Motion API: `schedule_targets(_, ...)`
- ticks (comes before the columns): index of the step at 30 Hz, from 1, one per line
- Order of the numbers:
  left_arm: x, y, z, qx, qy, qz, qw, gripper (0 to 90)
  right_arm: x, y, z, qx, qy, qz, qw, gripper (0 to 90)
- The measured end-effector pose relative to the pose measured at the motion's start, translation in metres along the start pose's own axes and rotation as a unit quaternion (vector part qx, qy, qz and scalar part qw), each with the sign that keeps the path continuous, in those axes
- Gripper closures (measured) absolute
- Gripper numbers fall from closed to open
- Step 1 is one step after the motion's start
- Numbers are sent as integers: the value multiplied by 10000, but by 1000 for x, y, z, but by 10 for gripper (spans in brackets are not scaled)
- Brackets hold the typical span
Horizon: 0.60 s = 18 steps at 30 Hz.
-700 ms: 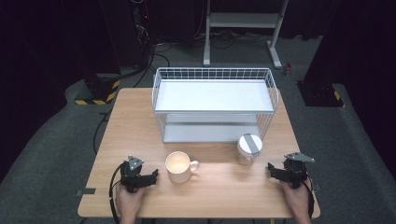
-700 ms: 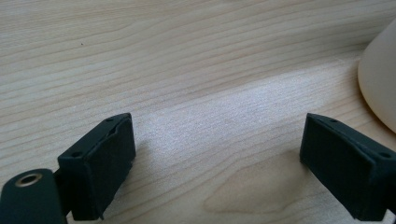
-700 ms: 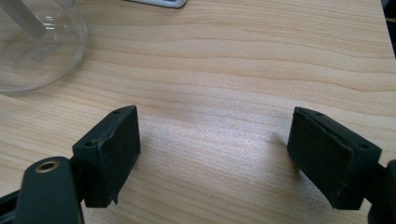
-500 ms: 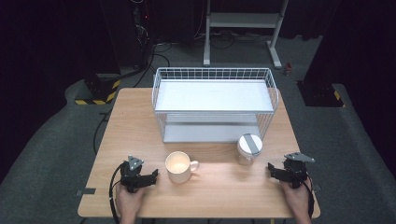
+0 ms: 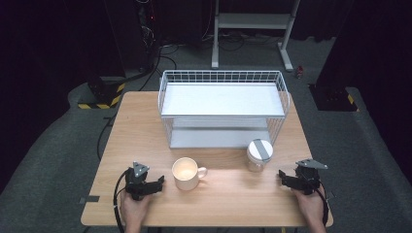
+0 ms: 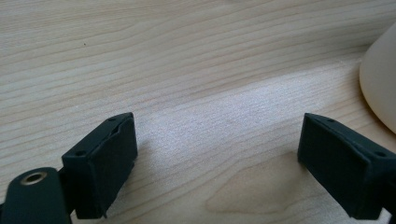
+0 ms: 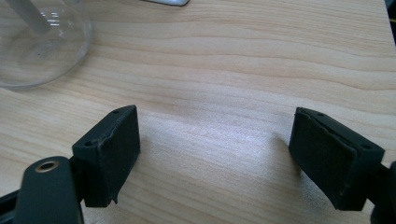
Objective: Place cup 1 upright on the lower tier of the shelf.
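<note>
While jaws gape, both hands rest low.

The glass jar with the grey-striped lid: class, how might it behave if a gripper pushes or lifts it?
The glass jar looks empty, so probably light. Its smooth clear wall may slip between pads. Pushed high, it might tip.

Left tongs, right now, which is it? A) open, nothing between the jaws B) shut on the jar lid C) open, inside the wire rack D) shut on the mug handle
A: in the left gripper view the left tongs stand wide apart over bare table, with the cream mug off to one side and untouched; the high view shows them beside the mug, far from the wire rack.
</note>
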<state>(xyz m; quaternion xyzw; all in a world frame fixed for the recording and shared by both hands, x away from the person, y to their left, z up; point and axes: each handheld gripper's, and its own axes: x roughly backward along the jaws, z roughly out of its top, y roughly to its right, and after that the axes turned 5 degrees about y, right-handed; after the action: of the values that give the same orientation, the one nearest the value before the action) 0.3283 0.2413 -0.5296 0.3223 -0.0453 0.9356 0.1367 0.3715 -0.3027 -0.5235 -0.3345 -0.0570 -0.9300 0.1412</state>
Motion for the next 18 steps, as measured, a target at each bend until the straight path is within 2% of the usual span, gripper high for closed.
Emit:
schedule_targets(5, 0, -1, 0, -31, -15, 9, 10000, 130, 1, 0, -1, 44, -6, 60, 10000, 144)
schedule_targets(8, 0, -1, 0, -31, -14, 11, 10000, 131, 2, 0, -2, -34, 4, 80, 10000, 142)
schedule_targets(11, 0, -1, 0, -29, -12, 15, 10000, 132, 5, -1, -3, -90, 87, 105, 9999, 142)
schedule_targets(14, 0, 0, 0, -12, -8, 13, 10000, 134, 7, -4, -4, -13, 152, 95, 9998, 143)
schedule_targets(18, 0, 0, 0, -9, -6, 16, 10000, 135, 12, -7, -7, -60, 211, 152, 9996, 149)
